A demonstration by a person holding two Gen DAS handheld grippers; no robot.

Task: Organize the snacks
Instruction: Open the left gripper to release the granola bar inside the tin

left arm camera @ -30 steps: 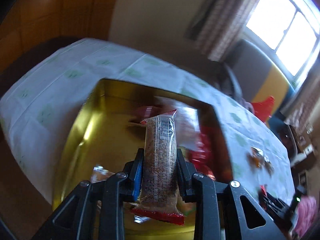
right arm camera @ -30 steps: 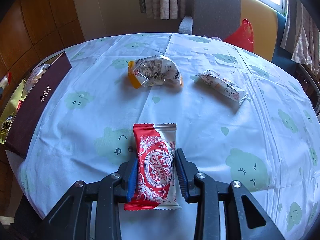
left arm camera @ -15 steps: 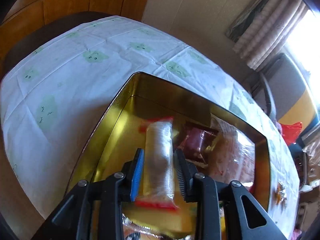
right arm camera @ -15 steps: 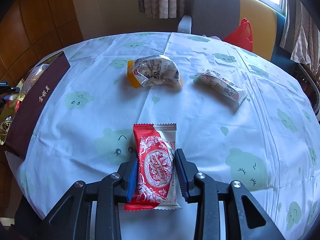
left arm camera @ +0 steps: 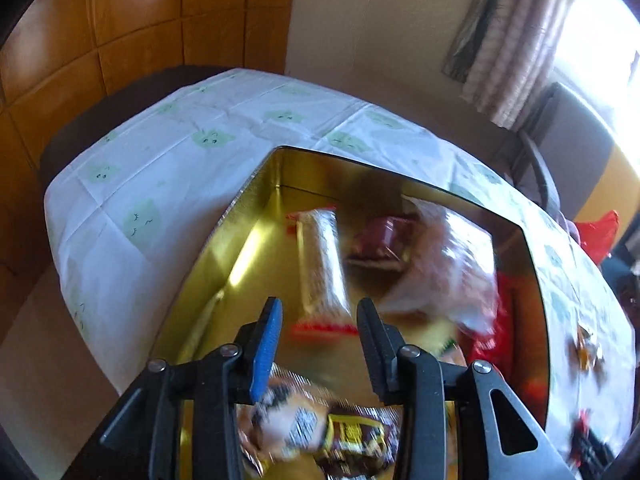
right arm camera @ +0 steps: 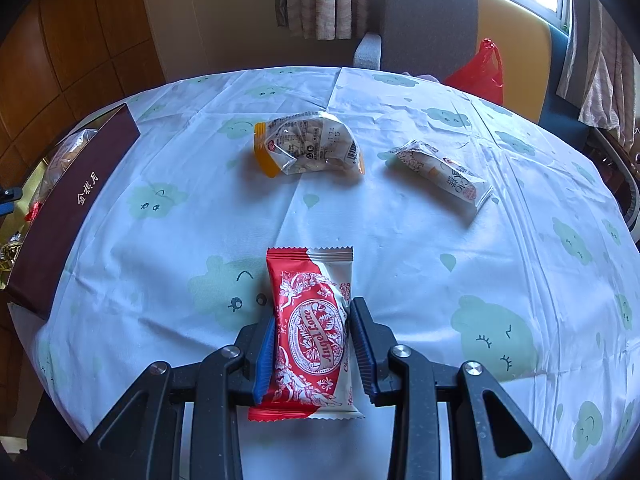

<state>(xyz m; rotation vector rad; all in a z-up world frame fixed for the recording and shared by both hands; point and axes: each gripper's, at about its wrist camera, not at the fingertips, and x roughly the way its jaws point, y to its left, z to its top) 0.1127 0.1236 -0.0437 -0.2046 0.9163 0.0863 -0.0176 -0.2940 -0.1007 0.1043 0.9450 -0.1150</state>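
Hovering over tin (left arm camera: 256, 184), left hand-held gripper (left arm camera: 319, 320) wide; right hand-held gripper (right arm camera: 312, 332) clamping wafer packet (right arm camera: 310, 328).

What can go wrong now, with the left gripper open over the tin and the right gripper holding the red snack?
1. The left gripper hangs low over the gold tin; moving sideways, its fingers might catch the wall or the packets.
2. The right gripper squeezes the red-and-white snack; a tighter hold may crush it.
3. The tin already looks crowded on its right side, so this snack may not lie flat there.
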